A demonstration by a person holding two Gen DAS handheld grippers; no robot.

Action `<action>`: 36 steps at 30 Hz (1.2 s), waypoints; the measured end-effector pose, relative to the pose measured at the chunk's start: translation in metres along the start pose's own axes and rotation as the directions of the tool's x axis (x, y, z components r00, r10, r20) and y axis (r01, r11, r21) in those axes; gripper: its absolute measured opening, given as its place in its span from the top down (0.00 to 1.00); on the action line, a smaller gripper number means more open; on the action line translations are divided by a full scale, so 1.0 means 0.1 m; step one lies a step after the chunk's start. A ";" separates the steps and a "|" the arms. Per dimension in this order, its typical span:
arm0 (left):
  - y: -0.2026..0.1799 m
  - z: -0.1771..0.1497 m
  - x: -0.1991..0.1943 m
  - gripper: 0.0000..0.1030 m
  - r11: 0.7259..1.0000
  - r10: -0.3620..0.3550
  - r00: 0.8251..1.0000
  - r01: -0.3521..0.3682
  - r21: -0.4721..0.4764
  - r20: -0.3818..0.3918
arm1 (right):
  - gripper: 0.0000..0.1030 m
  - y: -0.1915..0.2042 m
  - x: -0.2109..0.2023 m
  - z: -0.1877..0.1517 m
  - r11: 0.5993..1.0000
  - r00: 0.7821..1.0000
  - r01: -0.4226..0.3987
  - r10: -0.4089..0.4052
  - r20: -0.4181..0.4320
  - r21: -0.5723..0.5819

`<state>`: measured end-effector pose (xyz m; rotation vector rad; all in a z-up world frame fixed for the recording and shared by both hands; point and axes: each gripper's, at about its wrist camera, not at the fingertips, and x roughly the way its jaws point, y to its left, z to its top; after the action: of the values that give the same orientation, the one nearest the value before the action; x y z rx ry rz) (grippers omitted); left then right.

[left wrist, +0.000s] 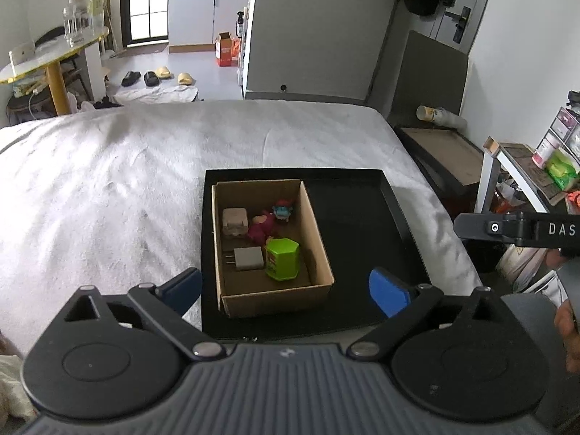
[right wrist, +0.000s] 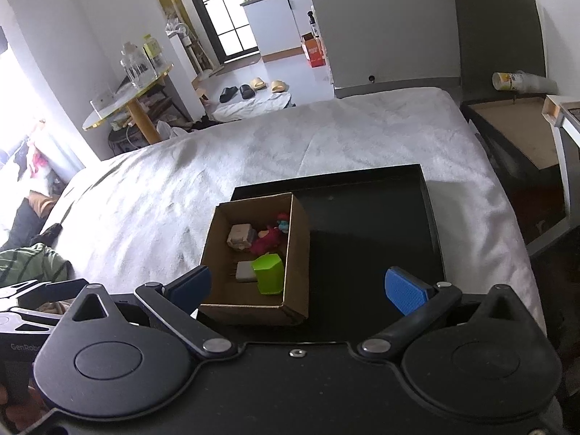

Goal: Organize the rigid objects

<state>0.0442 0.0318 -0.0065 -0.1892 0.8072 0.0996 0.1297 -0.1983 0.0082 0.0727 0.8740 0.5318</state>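
left wrist: black tray on white bedspread (kitchen beyond).

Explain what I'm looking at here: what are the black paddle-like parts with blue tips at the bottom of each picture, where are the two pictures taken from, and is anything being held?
There is no robot: a person holds a hand tool in each hand, each with two fingers and a wide-angle camera looking forward along them. One picture comes from the left gripper, the other from the right gripper. The blue tips are the finger pads. Both grippers stand wide open with nothing between the pads, so nothing is held.

Ahead, on a bed with a white cover, lies a black tray. In its left part stands an open cardboard box. The box holds a green container, a white plug adapter, a beige block and two small toy figures, one pink, one blue and red. The rest of the tray is bare.
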 end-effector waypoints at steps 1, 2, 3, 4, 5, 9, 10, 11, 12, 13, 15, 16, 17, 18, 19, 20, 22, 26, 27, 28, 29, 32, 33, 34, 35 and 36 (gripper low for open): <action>-0.01 0.00 -0.04 0.04 1.000 0.000 1.000 0.000 0.003 0.005 | 0.00 0.01 -0.02 -0.01 1.000 1.000 0.001 -0.001 0.003 -0.003; 0.00 -0.01 -0.08 0.04 1.000 -0.003 1.000 0.003 0.001 0.013 | 0.00 0.02 -0.05 -0.04 1.000 1.000 0.003 -0.003 0.005 -0.006; 0.00 -0.01 -0.12 0.04 1.000 -0.006 1.000 0.006 -0.002 0.020 | 0.00 0.03 -0.08 -0.05 1.000 1.000 0.004 -0.004 0.005 -0.008; 0.01 -0.02 -0.15 0.03 1.000 -0.007 1.000 0.007 -0.003 0.026 | 0.00 0.04 -0.10 -0.06 1.000 1.000 0.003 -0.003 0.005 -0.009; 0.01 -0.02 -0.19 0.03 1.000 -0.005 0.999 0.006 -0.005 0.034 | 0.00 0.06 -0.13 -0.07 1.000 1.000 0.001 -0.001 0.005 -0.013; 0.03 -0.04 -0.32 0.03 1.000 -0.012 0.999 0.013 -0.011 0.053 | 0.00 0.12 -0.24 -0.10 0.999 1.000 0.013 -0.012 0.018 -0.032; 0.03 -0.04 -0.36 0.03 1.000 -0.014 0.998 0.015 -0.006 0.061 | 0.00 0.13 -0.27 -0.10 0.999 1.000 0.012 -0.011 0.020 -0.035; 0.03 -0.05 -0.39 0.03 1.000 -0.015 0.998 0.015 -0.003 0.067 | 0.00 0.14 -0.31 -0.11 0.999 1.000 0.011 -0.010 0.026 -0.037; 0.03 -0.06 -0.43 0.03 1.000 -0.017 0.997 0.017 -0.001 0.073 | 0.00 0.15 -0.34 -0.11 0.999 0.999 0.011 -0.009 0.034 -0.039; 0.02 -0.07 -0.46 0.03 1.000 -0.020 0.997 0.020 0.000 0.080 | 0.00 0.16 -0.38 -0.11 0.999 0.999 0.011 -0.009 0.043 -0.040; 0.03 -0.07 -0.51 0.03 1.000 -0.022 0.995 0.023 -0.006 0.093 | 0.00 0.17 -0.44 -0.13 0.999 0.998 0.016 -0.014 0.055 -0.039; 0.02 -0.08 -0.53 0.03 1.000 -0.022 0.995 0.023 -0.005 0.096 | 0.00 0.18 -0.47 -0.14 0.999 0.998 0.020 -0.018 0.058 -0.038; 0.01 -0.09 -0.55 0.03 1.000 -0.023 0.995 0.024 -0.002 0.098 | 0.00 0.19 -0.49 -0.14 0.999 0.998 0.027 -0.024 0.060 -0.037; 0.01 -0.10 -0.57 0.03 1.000 -0.025 0.995 0.025 0.002 0.101 | 0.00 0.19 -0.51 -0.15 0.999 0.998 0.035 -0.033 0.061 -0.036; 0.01 -0.11 -0.59 0.03 1.000 -0.027 0.994 0.027 0.005 0.102 | 0.00 0.20 -0.52 -0.16 0.998 0.997 0.041 -0.039 0.062 -0.037; 0.00 -0.11 -0.61 0.03 0.999 -0.032 0.994 0.031 0.007 0.104 | 0.00 0.21 -0.54 -0.16 0.998 0.997 0.043 -0.041 0.065 -0.038; -0.01 -0.13 -0.63 0.03 0.999 -0.036 0.994 0.035 0.013 0.106 | 0.00 0.22 -0.57 -0.17 0.998 0.997 0.042 -0.039 0.071 -0.039; -0.02 -0.16 -0.65 0.03 0.999 -0.036 0.994 0.034 0.019 0.104 | 0.00 0.23 -0.63 -0.20 0.998 0.996 0.041 -0.038 0.076 -0.041; -0.02 -0.16 -0.66 0.03 0.999 -0.036 0.994 0.034 0.021 0.103 | 0.00 0.24 -0.63 -0.20 0.998 0.996 0.044 -0.040 0.077 -0.044; -0.03 -0.17 -0.66 0.03 0.999 -0.035 0.994 0.032 0.023 0.102 | 0.00 0.25 -0.64 -0.20 0.998 0.996 0.048 -0.044 0.079 -0.047; -0.03 -0.18 -0.67 0.03 0.999 -0.033 0.994 0.030 0.025 0.103 | 0.00 0.25 -0.64 -0.21 0.997 0.996 0.051 -0.047 0.078 -0.051; -0.03 -0.19 -0.69 0.02 0.999 -0.036 0.994 0.034 0.026 0.108 | 0.00 0.24 -0.64 -0.21 0.998 0.996 0.042 -0.039 0.079 -0.043; -0.03 -0.19 -0.69 0.02 0.999 -0.038 0.993 0.035 0.028 0.108 | 0.00 0.24 -0.64 -0.21 0.998 0.996 0.042 -0.038 0.080 -0.042; -0.04 -0.19 -0.69 0.02 0.999 -0.039 0.993 0.036 0.031 0.109 | 0.00 0.24 -0.65 -0.22 0.998 0.996 0.042 -0.038 0.079 -0.044; -0.04 -0.19 -0.69 0.02 0.999 -0.039 0.993 0.036 0.033 0.109 | 0.00 0.23 -0.64 -0.22 0.998 0.996 0.042 -0.038 0.077 -0.043; -0.04 -0.19 -0.69 0.02 0.999 -0.038 0.993 0.034 0.033 0.109 | 0.00 0.24 -0.65 -0.21 0.998 0.996 0.041 -0.038 0.077 -0.040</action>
<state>-0.0161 0.0232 0.0313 -0.1673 0.6952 0.0627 0.0703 -0.2116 0.0466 0.0375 0.7883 0.5069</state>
